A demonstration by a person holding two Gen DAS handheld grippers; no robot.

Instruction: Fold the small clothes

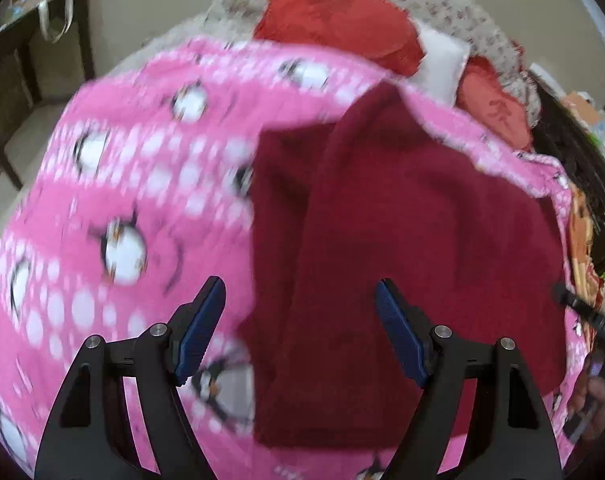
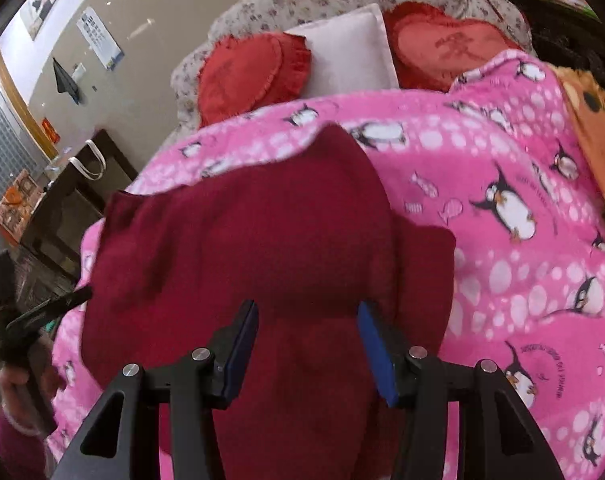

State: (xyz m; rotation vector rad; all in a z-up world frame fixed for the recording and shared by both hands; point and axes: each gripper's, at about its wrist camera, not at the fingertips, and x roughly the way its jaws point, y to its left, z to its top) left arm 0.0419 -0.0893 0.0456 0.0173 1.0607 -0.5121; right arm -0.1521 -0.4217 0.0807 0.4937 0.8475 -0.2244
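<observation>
Hardly any readable text.
Small curved lettering beside penguins on the pink blanket [image 2: 502, 152], too blurred to read; likewise a character on the red cushion [image 2: 450, 46] and print on the far-left wall poster [image 2: 100, 38].

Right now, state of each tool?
Left tool: open, holding nothing, above the dark red garment.
Right tool: open, holding nothing, above the same garment.
</observation>
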